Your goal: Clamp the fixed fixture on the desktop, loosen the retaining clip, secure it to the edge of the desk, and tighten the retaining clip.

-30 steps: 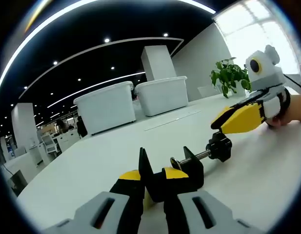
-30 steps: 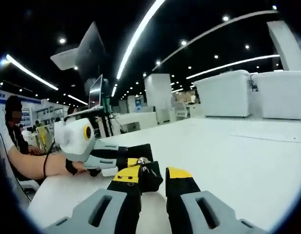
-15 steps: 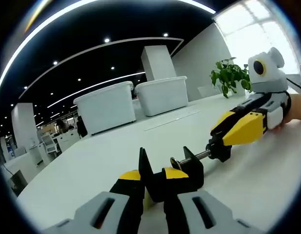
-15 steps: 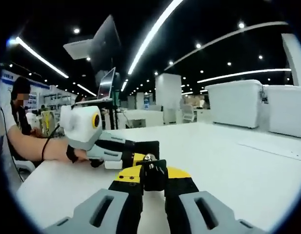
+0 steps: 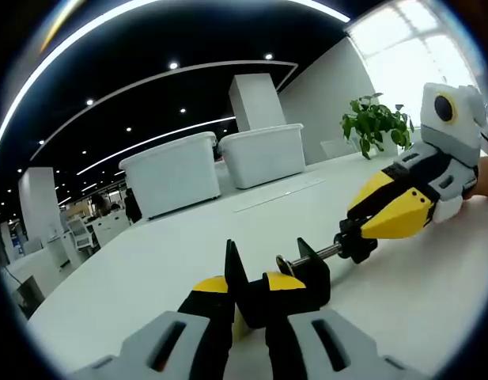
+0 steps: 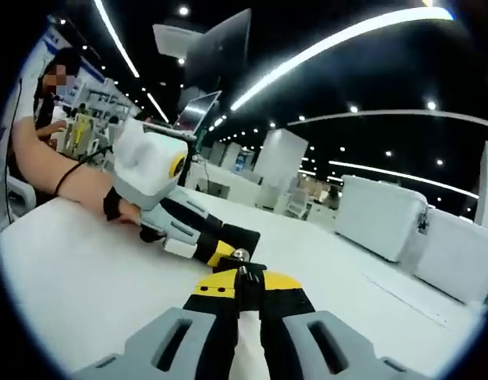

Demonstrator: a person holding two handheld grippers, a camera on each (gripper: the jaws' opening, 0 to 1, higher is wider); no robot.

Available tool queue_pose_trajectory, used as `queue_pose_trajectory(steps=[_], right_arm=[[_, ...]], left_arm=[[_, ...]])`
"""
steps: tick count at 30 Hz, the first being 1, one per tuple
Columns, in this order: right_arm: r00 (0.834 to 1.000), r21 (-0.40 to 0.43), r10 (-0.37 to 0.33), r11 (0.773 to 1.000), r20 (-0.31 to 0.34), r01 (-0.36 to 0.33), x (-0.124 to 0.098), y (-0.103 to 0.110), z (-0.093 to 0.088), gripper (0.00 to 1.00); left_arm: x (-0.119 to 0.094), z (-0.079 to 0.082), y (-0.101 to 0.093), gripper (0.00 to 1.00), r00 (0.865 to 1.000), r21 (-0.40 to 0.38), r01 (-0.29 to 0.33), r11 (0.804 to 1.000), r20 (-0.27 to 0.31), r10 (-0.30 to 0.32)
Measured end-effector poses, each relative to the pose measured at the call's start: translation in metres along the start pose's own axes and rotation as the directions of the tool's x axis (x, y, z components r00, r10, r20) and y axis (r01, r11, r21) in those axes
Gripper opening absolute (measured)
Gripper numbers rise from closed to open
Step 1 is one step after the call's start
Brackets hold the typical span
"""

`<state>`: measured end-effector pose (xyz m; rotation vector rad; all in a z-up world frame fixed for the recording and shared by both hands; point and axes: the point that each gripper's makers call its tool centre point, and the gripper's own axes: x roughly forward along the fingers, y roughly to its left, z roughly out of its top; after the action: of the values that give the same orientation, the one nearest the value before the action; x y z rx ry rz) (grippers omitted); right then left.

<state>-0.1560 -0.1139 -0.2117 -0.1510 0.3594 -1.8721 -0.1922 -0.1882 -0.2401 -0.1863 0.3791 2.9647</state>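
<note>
In the left gripper view, the left gripper (image 5: 247,305) has its yellow-tipped jaws pinched on the black metal C-shaped clamp fixture (image 5: 277,286), which sits on the white desk (image 5: 149,273). Just beyond, the clamp's threaded screw ends in a black knob (image 5: 355,241), which the right gripper (image 5: 368,224) grips; the right gripper view shows those jaws (image 6: 240,291) closed on it. Farther back stand two white lidded plastic bins (image 5: 216,165), contents hidden, and a green potted plant (image 5: 375,121).
</note>
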Motion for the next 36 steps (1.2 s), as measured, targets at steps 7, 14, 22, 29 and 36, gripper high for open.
queue_pose_trajectory(steps=[7,14,22,29,36], right_arm=[[0.999,0.196,0.021,0.980,-0.030,-0.015,-0.003,0.002,-0.008,0.22],[0.998,0.398,0.049,0.917,-0.026,-0.035,-0.003,-0.002,-0.008,0.28],[0.997,0.408,0.042,0.913,-0.062,-0.013,0.000,0.004,-0.013,0.22],[0.998,0.345,0.045,0.938,-0.040,-0.028,0.000,-0.002,-0.014,0.18],[1.000,0.093,0.024,0.995,-0.015,-0.023,0.000,0.000,-0.009,0.17]], left_arm=[[0.000,0.000,0.000,0.14,1.000,-0.001,0.000,1.000,0.000,0.000],[0.000,0.000,0.000,0.14,1.000,-0.001,0.000,1.000,0.000,0.000],[0.000,0.000,0.000,0.14,1.000,-0.002,0.000,1.000,0.000,0.000],[0.000,0.000,-0.001,0.14,1.000,-0.002,0.002,1.000,0.001,-0.002],[-0.001,0.000,-0.001,0.14,1.000,-0.002,0.000,1.000,0.000,0.000]])
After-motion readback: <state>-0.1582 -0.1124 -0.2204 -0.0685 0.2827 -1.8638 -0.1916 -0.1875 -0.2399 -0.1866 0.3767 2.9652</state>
